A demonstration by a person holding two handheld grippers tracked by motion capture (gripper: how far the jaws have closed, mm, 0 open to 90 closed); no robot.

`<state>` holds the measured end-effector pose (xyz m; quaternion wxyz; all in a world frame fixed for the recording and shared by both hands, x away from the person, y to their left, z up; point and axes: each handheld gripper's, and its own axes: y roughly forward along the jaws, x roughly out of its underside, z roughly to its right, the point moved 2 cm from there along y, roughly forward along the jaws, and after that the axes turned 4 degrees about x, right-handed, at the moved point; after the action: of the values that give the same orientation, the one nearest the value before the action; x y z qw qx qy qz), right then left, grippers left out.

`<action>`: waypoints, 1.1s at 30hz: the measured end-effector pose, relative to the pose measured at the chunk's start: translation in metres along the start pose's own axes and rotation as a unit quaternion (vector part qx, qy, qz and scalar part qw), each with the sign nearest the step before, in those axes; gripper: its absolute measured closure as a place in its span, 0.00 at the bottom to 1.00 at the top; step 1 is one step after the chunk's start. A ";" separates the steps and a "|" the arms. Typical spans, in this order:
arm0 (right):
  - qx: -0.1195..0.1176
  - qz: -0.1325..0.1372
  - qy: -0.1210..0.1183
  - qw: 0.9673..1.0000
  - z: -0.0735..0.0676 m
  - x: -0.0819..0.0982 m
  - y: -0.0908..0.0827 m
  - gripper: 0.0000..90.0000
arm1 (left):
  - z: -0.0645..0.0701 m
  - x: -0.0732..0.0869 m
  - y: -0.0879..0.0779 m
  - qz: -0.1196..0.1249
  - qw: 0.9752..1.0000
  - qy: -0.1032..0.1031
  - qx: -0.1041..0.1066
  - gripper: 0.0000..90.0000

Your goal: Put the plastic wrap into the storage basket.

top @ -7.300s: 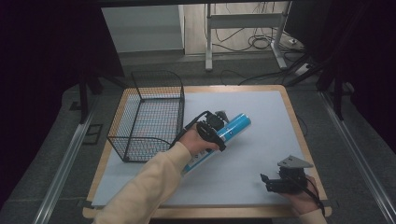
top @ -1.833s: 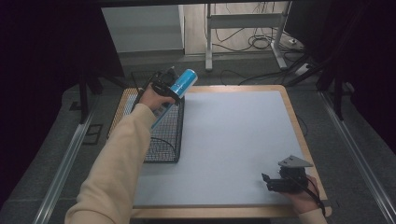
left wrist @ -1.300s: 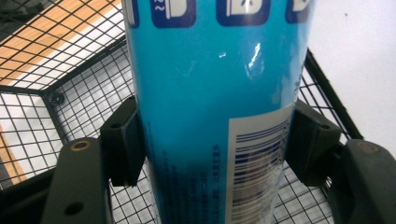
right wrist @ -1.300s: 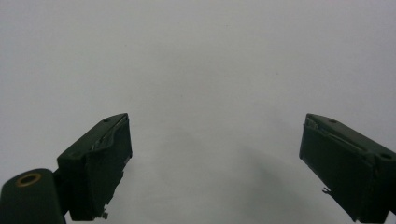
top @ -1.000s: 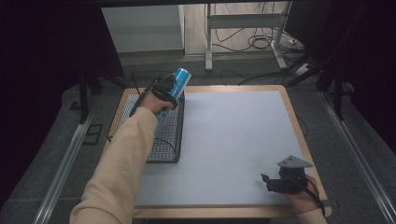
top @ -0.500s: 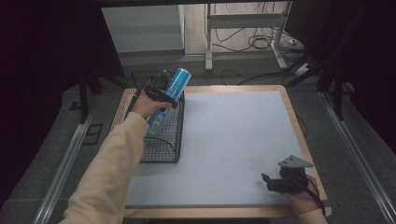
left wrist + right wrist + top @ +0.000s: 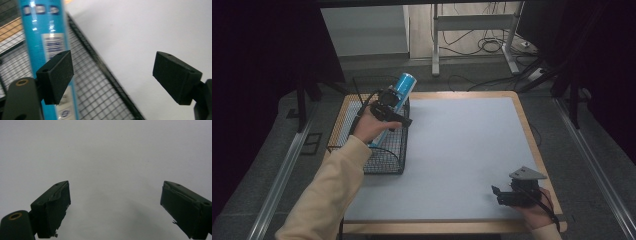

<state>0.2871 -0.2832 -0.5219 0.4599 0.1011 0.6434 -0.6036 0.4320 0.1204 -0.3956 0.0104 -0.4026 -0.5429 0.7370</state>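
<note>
Blue tube (image 7: 398,98), glossy cylinder with white label print, stands tilted in the wire basket (image 7: 388,159) at the surface's far-left corner; top end sticks out above the far rim, lower part hidden behind the left hand and gripper in the high view. Basket is black thin-wire mesh, boxy, with rounded rim corners. Surface (image 7: 462,150) is a matte pale grey mat on a wooden board, wood showing at the edges.

Left gripper (image 7: 396,114) is over the basket's right side; its jaws have just been opening and stand wide, nothing between them. In the left gripper view the tube (image 7: 41,37) runs behind the left pad (image 7: 56,75), outside the gap; touching or not, cannot tell. Tube's both ends are cut off by that frame.

Right gripper (image 7: 500,193) is near the surface's near-right corner, jaws wide apart, holding nothing, bare mat between the pads (image 7: 53,207). Pad foam looks worn at the edges.
</note>
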 end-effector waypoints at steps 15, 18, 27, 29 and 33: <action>0.001 0.004 0.000 1.000 0.000 -0.002 -0.001 0.10 | 0.072 0.025 -0.005 0.019 0.997 0.052 0.049 0.19; 0.001 0.003 -0.001 1.000 -0.001 -0.002 -0.001 0.11 | 0.086 0.034 -0.008 0.028 0.996 0.062 0.063 0.19; 0.002 0.003 -0.003 1.000 -0.001 -0.002 0.000 0.11 | 0.120 0.060 0.002 0.031 0.992 0.086 0.087 0.19; 0.002 0.003 -0.002 1.000 -0.001 -0.002 -0.001 0.10 | 0.126 0.066 0.007 0.035 0.992 0.087 0.090 0.19; 0.003 0.003 -0.003 1.000 -0.001 -0.002 0.000 0.10 | 0.134 0.078 0.013 0.040 0.992 0.089 0.084 0.19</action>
<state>0.2873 -0.2812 -0.5207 0.4632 0.1025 0.6403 -0.6041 0.3044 0.0443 -0.4401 0.0633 -0.4858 -0.4599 0.7406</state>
